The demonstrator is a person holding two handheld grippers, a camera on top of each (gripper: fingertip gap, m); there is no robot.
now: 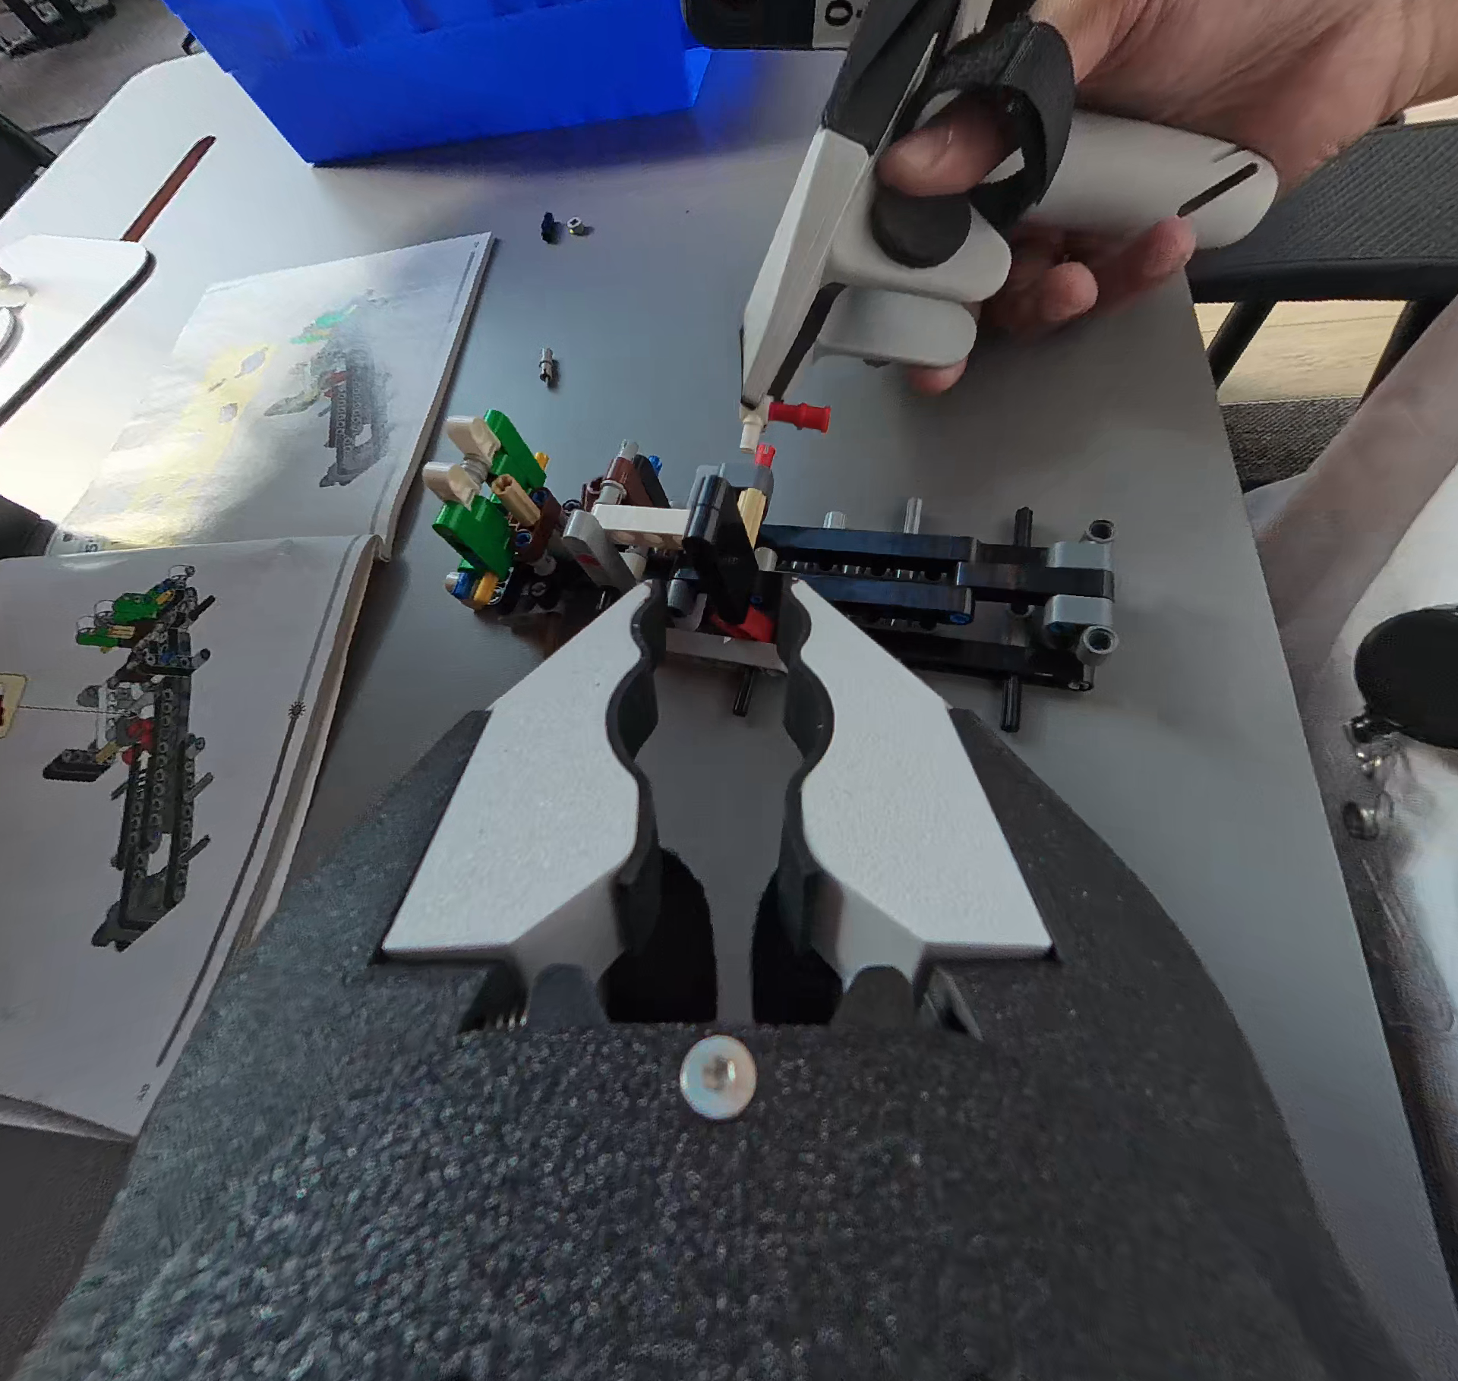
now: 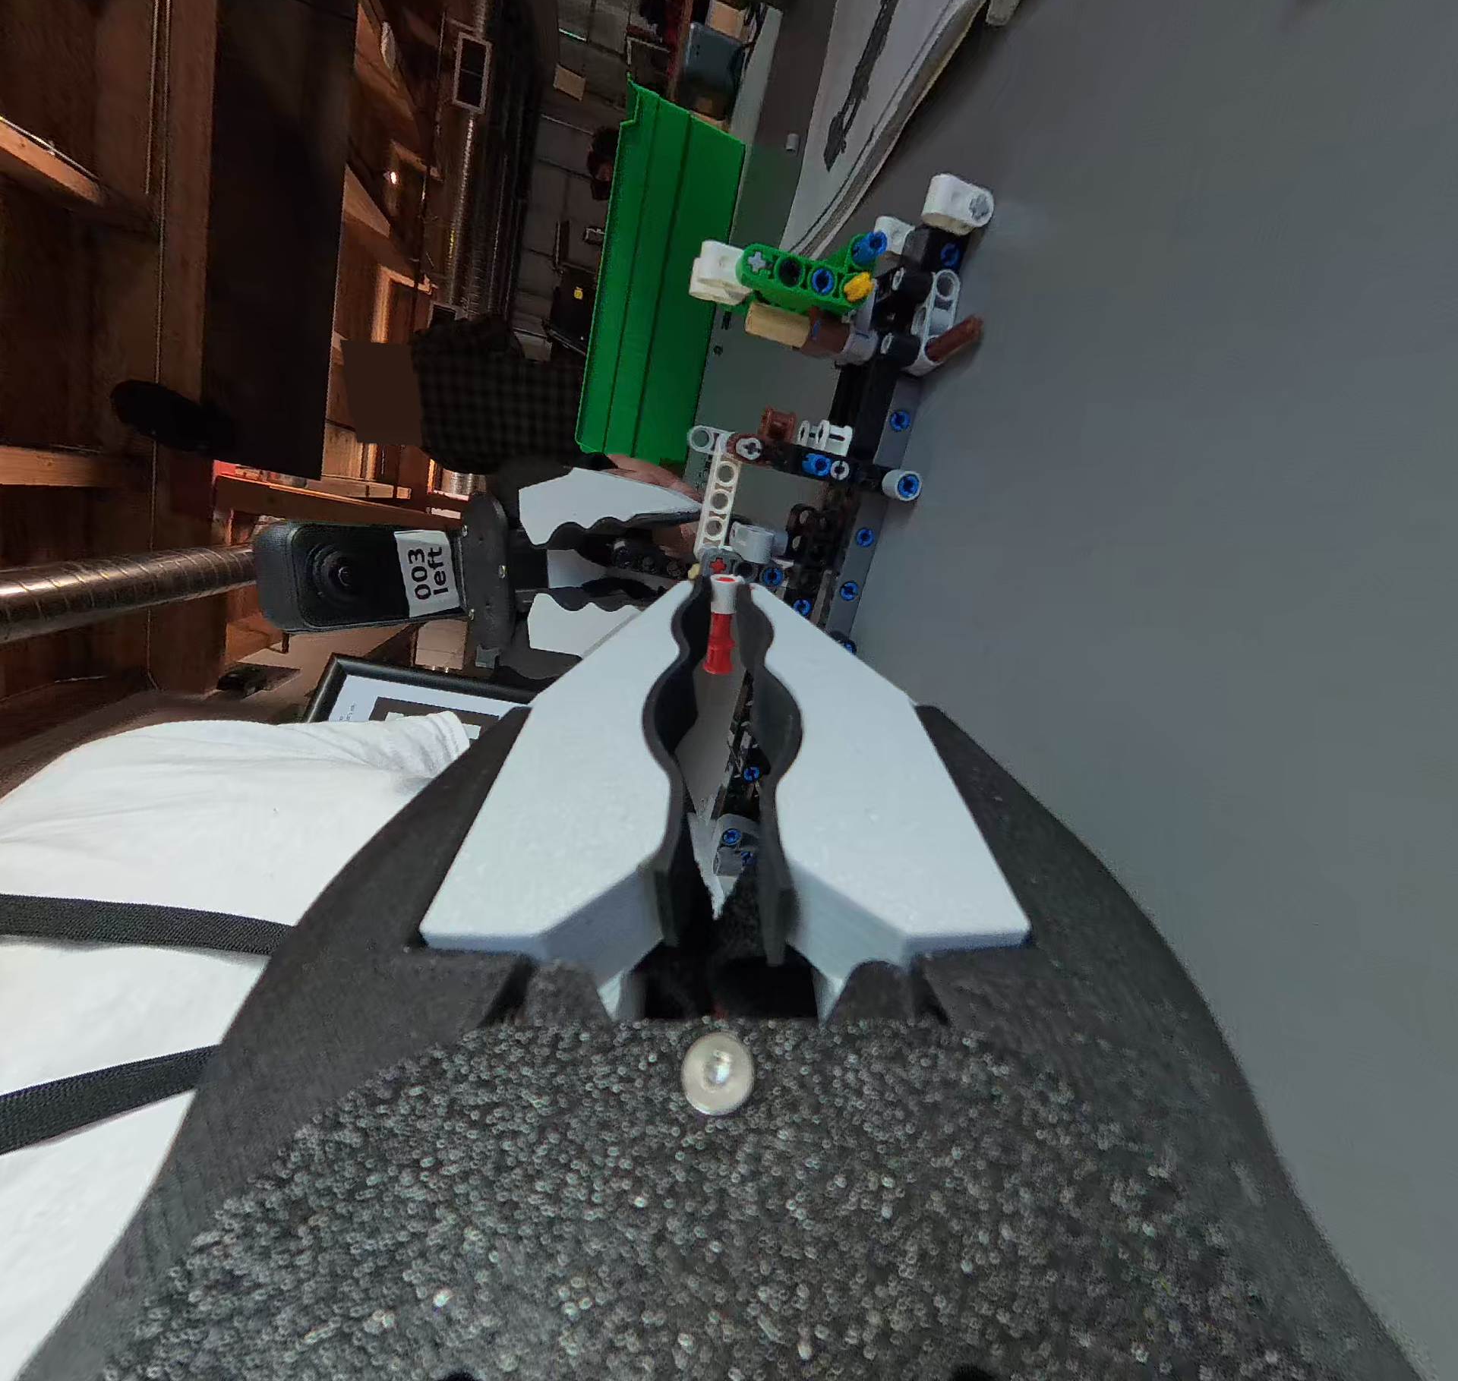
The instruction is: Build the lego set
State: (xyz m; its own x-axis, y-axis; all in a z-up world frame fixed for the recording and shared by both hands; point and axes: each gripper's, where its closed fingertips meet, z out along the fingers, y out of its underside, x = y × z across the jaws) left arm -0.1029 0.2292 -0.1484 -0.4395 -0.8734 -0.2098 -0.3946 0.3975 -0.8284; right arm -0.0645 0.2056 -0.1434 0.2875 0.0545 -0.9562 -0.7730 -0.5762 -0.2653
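A toy brick model [image 1: 868,554] of black beams with green, white and brown parts lies on the grey table [image 1: 647,302]. My left gripper [image 1: 722,609] is shut on the model's middle, its pads pressed on a white and red part there. My right gripper [image 2: 722,594] is shut on a small white connector with a red pin [image 2: 718,637]. It holds the piece just above a red axle end [image 1: 764,453] that sticks up from the model. The right gripper [image 1: 753,408] shows in the left wrist view, the left gripper [image 2: 631,554] and the model [image 2: 860,412] in the right wrist view.
An open instruction booklet [image 1: 197,594] lies left of the model. A blue bin [image 1: 473,42] stands at the table's back. Small loose parts [image 1: 547,367] lie behind the model. A hand [image 1: 1223,42] holds the right gripper. A green bin [image 2: 655,294] stands farther off. There is about 5 centimetres between the tips of the two grippers.
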